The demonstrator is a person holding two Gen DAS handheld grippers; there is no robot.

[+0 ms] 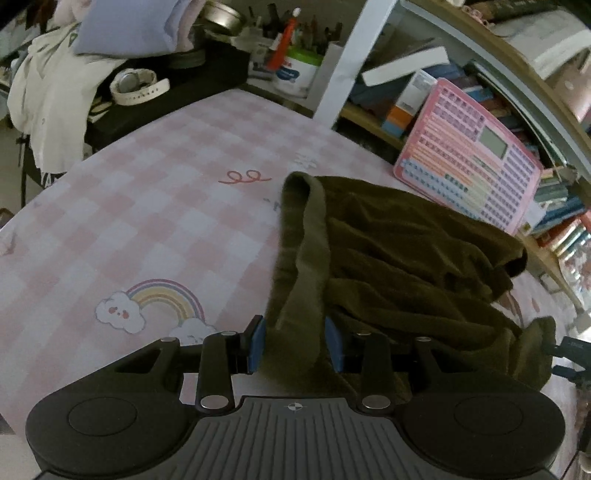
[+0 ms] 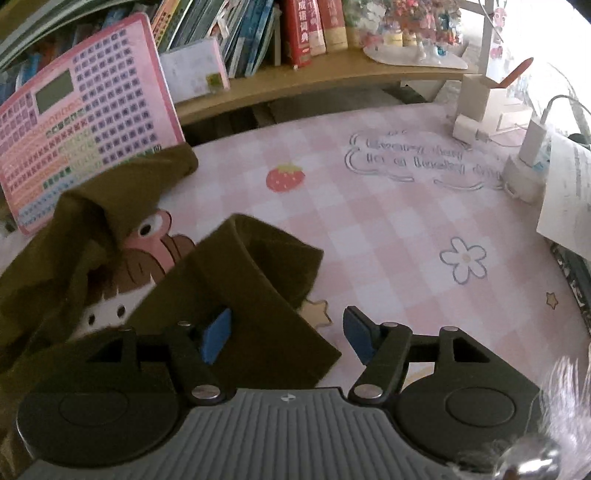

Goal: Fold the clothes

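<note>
An olive green garment [image 1: 388,251] lies crumpled on the pink checked table mat [image 1: 147,221]. My left gripper [image 1: 295,345] is shut on a folded band of it, with the blue pads [image 1: 256,343] pressing the cloth from both sides and the band running away from the jaws. In the right wrist view another part of the olive garment [image 2: 251,280] lies folded over on the table mat [image 2: 388,240]. My right gripper [image 2: 288,339] stands open over it: the cloth covers the base of the left pad [image 2: 218,338], and the right pad stands clear over bare mat.
A pink chart board [image 1: 469,162] [image 2: 85,122] leans against the bookshelf [image 2: 306,29] just behind the garment. Chargers with cables [image 2: 532,140] and a paper sheet [image 2: 565,199] sit at the right. White clothing [image 1: 48,96], a watch [image 1: 136,86] and a pen tub [image 1: 295,70] crowd the far left.
</note>
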